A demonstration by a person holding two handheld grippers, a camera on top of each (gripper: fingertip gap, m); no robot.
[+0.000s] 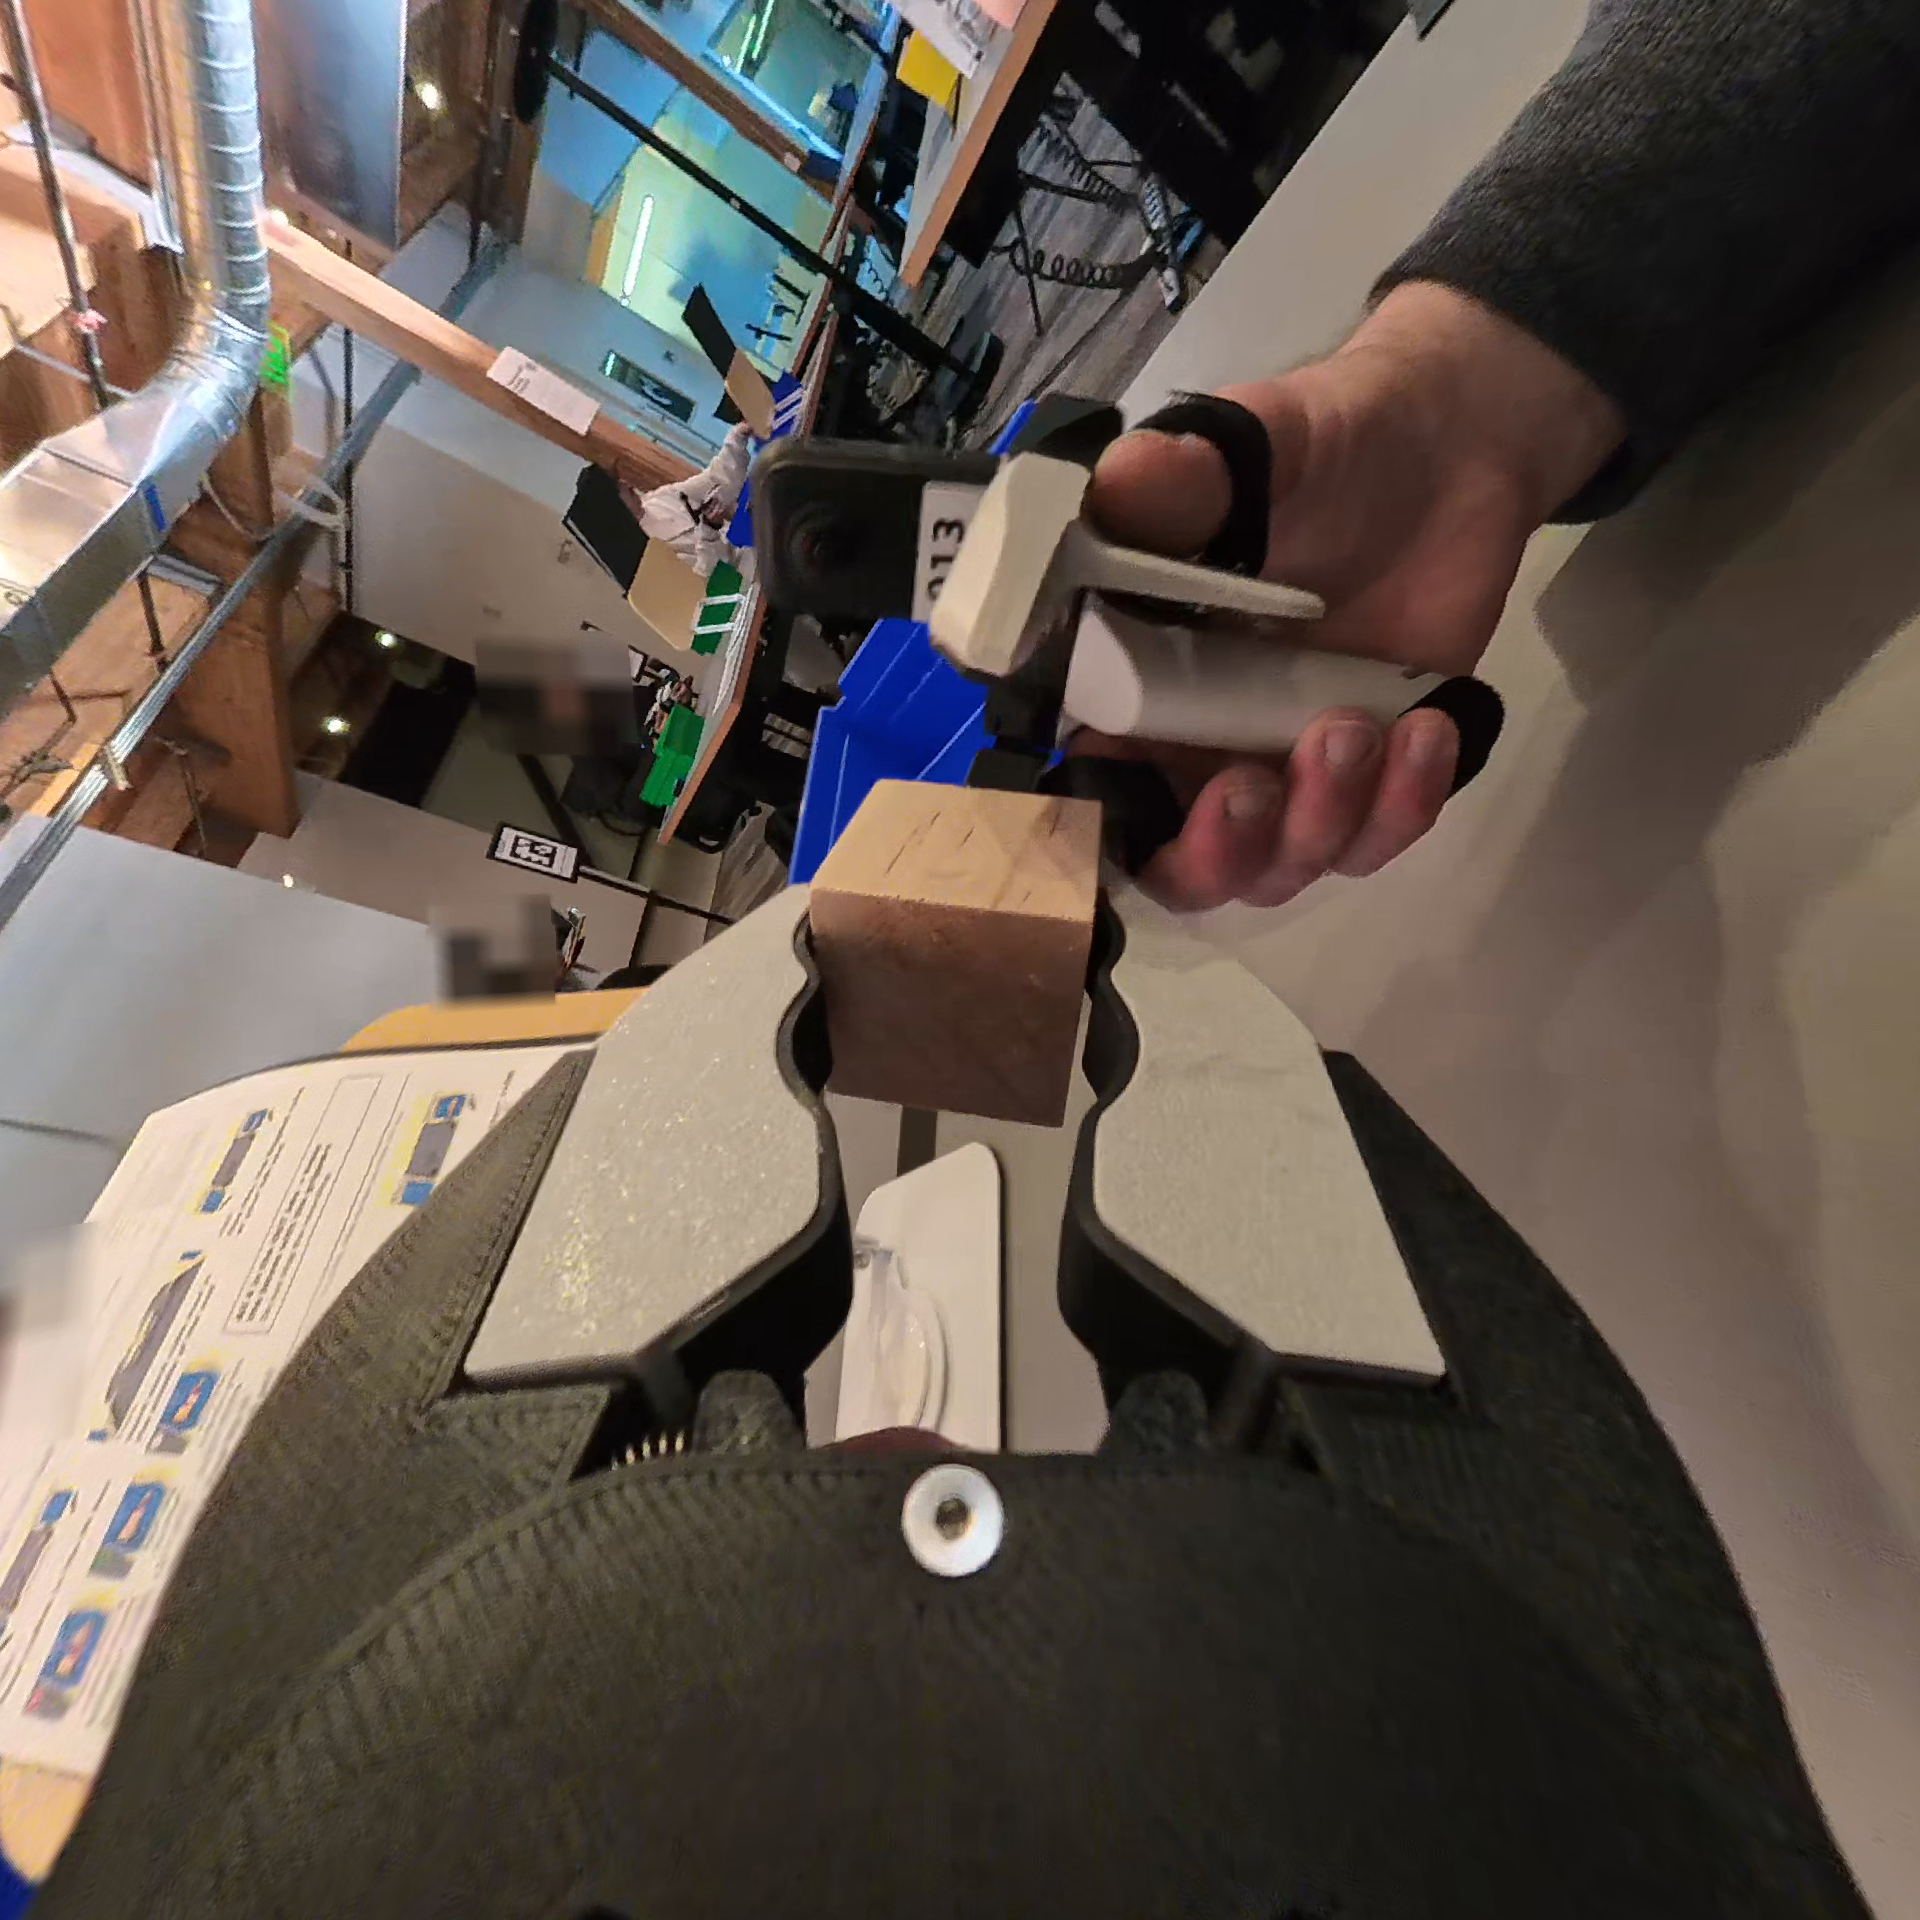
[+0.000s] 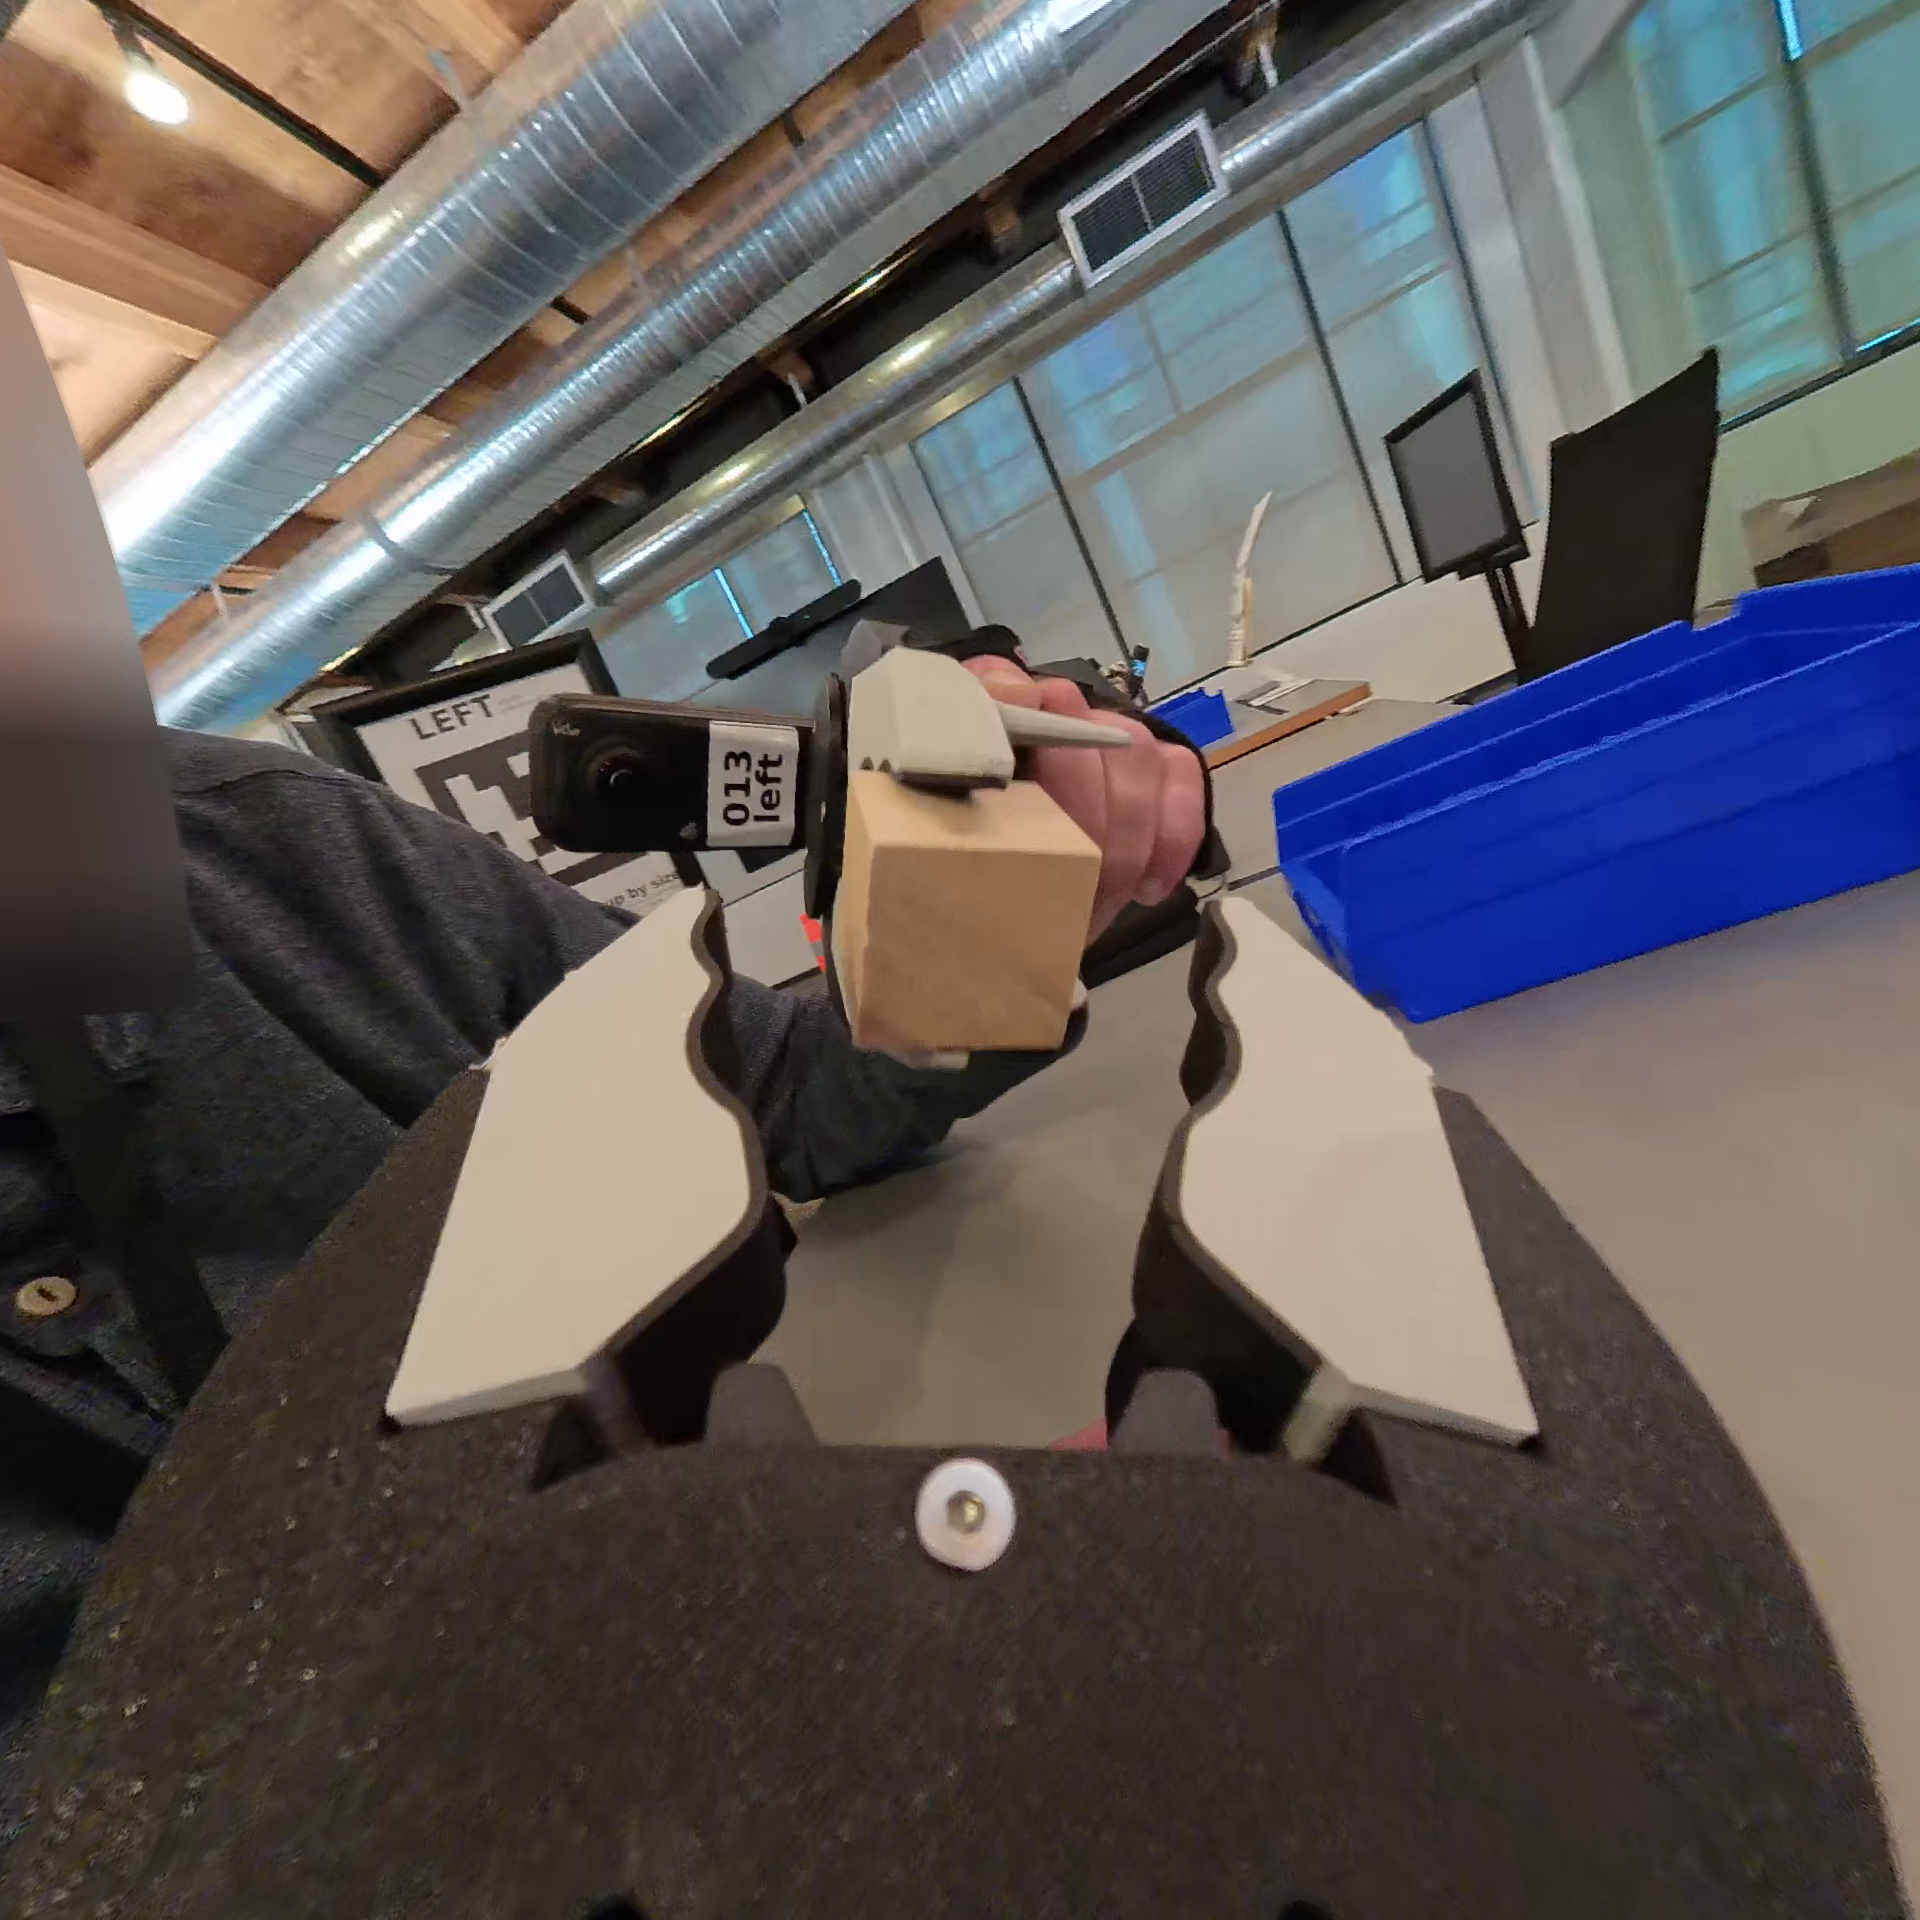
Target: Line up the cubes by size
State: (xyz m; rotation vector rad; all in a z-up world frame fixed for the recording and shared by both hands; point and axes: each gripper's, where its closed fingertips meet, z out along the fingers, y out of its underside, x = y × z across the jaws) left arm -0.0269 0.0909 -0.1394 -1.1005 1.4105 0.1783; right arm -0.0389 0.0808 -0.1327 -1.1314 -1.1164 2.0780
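**Cube held aloft, awaiting its place in the row**

The left gripper (image 1: 951, 997) clamps a pale square-edged wooden cube (image 1: 956, 966), both pads pressed against its sides, lifted above the grey table (image 2: 1662, 1143). The step in hand looks like carrying the cube; next it must be lowered into the line, which no view shows. The right gripper (image 2: 956, 987) stands wide and bare, facing the cube without touching it.

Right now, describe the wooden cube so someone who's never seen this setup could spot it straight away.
Start at the grey table with the long blue bin on it. In front of the bin, the left gripper is held up above the table, its fingers clamped on the wooden cube. It is the only pale, plain wood block in view, and it is off the table.
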